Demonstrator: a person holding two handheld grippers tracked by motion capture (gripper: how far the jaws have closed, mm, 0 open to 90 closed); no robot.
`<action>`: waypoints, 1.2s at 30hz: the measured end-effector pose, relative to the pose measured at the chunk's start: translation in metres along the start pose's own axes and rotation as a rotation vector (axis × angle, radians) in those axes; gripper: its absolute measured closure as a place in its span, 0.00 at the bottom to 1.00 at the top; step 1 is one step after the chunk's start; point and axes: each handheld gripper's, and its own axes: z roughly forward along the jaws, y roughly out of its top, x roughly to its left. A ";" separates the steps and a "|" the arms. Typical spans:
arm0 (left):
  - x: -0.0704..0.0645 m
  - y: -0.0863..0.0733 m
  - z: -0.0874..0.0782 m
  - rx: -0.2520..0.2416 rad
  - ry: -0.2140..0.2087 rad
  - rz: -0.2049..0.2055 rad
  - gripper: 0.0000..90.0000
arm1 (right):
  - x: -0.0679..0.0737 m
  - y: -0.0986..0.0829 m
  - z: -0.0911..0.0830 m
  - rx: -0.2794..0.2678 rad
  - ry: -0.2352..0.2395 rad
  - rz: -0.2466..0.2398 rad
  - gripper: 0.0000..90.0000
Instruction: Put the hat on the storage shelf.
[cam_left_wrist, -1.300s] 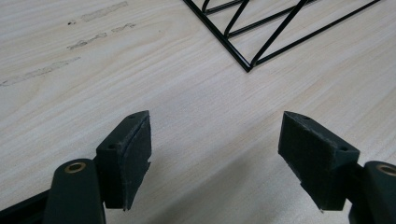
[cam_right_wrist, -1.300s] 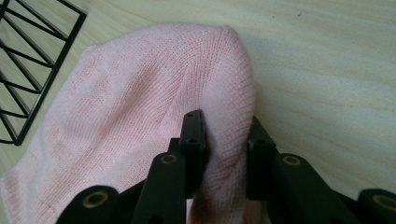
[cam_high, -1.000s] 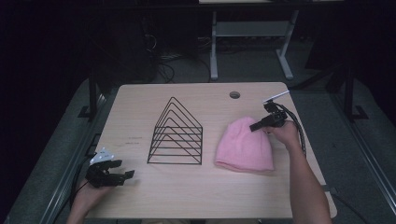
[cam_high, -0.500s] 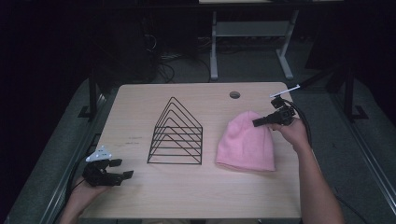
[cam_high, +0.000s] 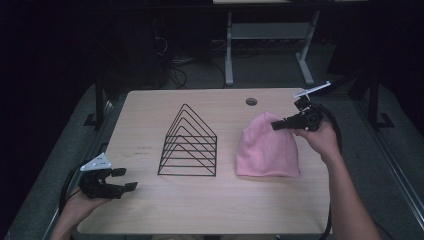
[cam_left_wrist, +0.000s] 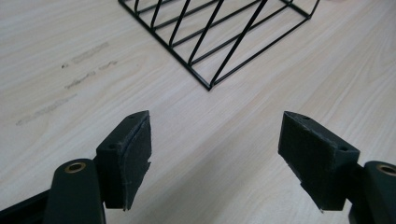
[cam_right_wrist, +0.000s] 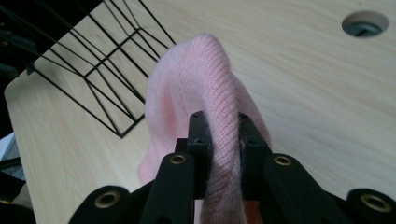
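A pink knitted hat (cam_high: 267, 147) lies on the right half of the wooden table (cam_high: 150, 110). My right gripper (cam_high: 276, 125) is shut on the hat's far tip and holds that end slightly up. In the right gripper view a fold of the pink hat (cam_right_wrist: 205, 84) is pinched between the two jaws of my right gripper (cam_right_wrist: 223, 135). A black wire rack (cam_high: 189, 145) shaped like nested triangles stands at the table's middle. My left gripper (cam_high: 125, 179) rests near the front left corner, open and holding nothing. In the left gripper view the wire rack (cam_left_wrist: 219, 32) lies ahead of the spread left gripper (cam_left_wrist: 215, 149).
A round cable hole (cam_high: 251, 101) sits in the table near the far edge, also seen as the cable hole (cam_right_wrist: 365, 23) in the right gripper view. Faint scuff marks (cam_left_wrist: 70, 79) cross the wood left of the rack. Dark floor, cables and a desk frame (cam_high: 230, 45) lie beyond the table.
My right gripper has moved toward the far right, pulling the hat's tip up and away. The left gripper has drifted slightly toward the front left edge.
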 end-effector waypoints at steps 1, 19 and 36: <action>0.000 0.002 -0.001 0.000 -0.003 0.011 0.29 | 0.008 0.004 -0.004 -0.009 0.002 -0.022 0.88; 0.000 0.023 -0.002 -0.006 -0.081 0.036 0.29 | 0.042 0.029 -0.023 -0.012 0.016 -0.133 0.88; -0.005 0.057 -0.013 0.009 -0.148 0.090 0.26 | 0.064 0.056 -0.041 -0.045 0.030 -0.200 0.88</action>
